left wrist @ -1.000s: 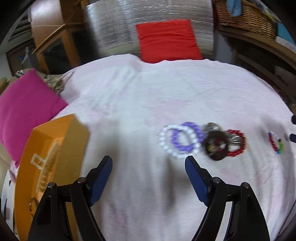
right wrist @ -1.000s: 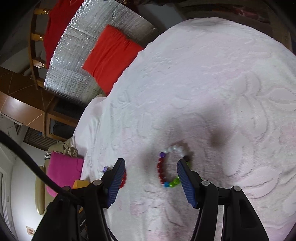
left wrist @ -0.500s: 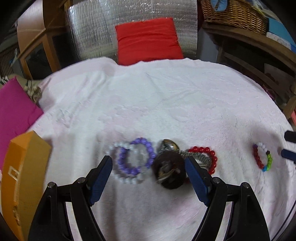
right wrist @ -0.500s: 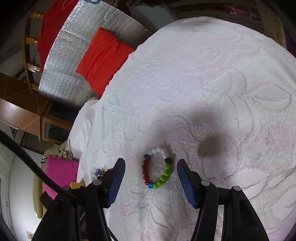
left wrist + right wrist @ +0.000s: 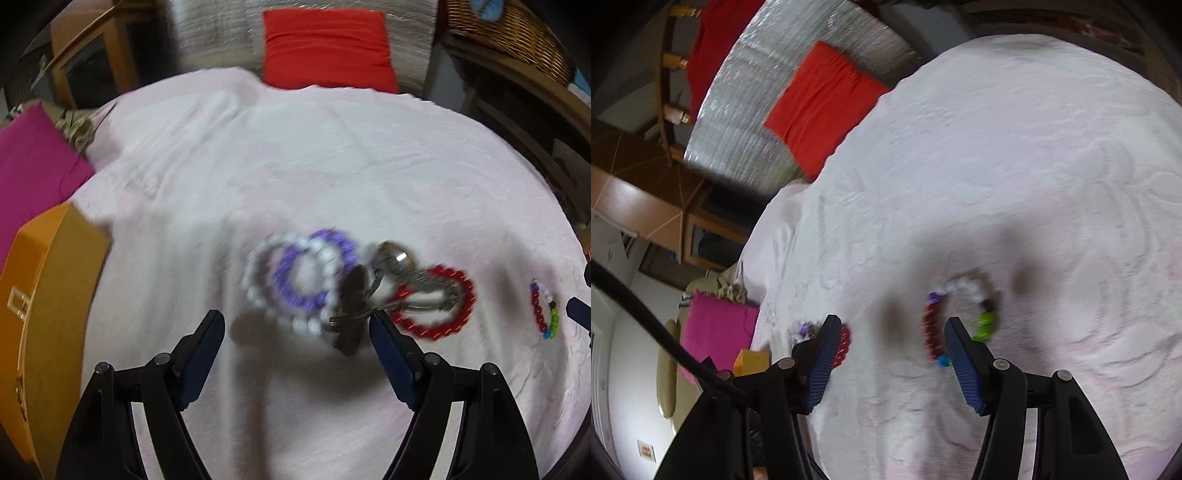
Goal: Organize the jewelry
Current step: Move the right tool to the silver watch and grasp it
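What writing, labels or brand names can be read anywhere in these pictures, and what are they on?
No text reads clearly in either view.
Orange box, left wrist view: pale raised marks on its top that may be letters or a logo, too blurred and foreshortened to read.
White, purple, red and multicoloured bead bracelets and the dark watch: no lettering shows; motion blur hides any watch dial markings.
Pink bedspread: embossed pattern only, no words.
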Demonstrator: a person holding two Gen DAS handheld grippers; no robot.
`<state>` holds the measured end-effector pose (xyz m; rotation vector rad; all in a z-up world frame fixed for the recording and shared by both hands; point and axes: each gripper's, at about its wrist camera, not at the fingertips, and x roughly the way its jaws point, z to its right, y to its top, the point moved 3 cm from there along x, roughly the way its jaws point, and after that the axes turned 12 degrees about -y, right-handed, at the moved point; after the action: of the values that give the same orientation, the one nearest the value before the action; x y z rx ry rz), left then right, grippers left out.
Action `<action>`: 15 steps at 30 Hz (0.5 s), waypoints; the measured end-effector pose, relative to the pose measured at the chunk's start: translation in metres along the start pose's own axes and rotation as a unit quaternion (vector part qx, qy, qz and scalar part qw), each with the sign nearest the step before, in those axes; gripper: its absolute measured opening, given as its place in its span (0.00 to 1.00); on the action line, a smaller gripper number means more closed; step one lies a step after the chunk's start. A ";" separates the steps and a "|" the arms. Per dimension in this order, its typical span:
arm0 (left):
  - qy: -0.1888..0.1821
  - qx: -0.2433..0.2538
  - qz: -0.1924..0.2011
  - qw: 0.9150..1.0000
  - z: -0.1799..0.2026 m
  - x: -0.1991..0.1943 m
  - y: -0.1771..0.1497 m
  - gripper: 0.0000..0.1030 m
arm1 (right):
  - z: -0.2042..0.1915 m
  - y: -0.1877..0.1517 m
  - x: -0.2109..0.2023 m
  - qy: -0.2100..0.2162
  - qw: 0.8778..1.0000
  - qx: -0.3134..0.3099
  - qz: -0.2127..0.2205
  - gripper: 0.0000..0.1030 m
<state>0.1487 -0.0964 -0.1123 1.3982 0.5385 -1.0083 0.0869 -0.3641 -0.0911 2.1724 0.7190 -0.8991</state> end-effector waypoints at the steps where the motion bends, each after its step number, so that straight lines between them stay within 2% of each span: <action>1: 0.003 -0.004 -0.004 1.000 -0.005 -0.001 -0.002 0.79 | -0.007 -0.003 0.003 0.003 1.000 -0.009 -0.003 0.61; 3: 0.007 -0.014 -0.013 1.000 -0.018 -0.006 -0.007 0.79 | -0.023 -0.009 0.008 0.010 1.000 -0.029 -0.008 0.60; 7: 0.036 -0.015 -0.026 0.999 -0.040 -0.016 -0.015 0.79 | -0.051 -0.020 0.018 0.018 0.998 -0.067 -0.011 0.49; 10: 0.034 -0.028 -0.024 0.999 -0.058 -0.026 -0.020 0.79 | -0.074 -0.026 0.028 0.020 0.994 -0.103 -0.011 0.41; 15: 0.037 -0.036 -0.008 0.999 -0.077 -0.040 -0.025 0.79 | -0.119 -0.036 0.052 0.019 0.984 -0.175 -0.002 0.39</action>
<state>0.1261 -0.0094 -0.1047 1.3730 0.6354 -0.9442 0.1401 -0.2408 -0.0796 1.8796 0.8324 -0.6748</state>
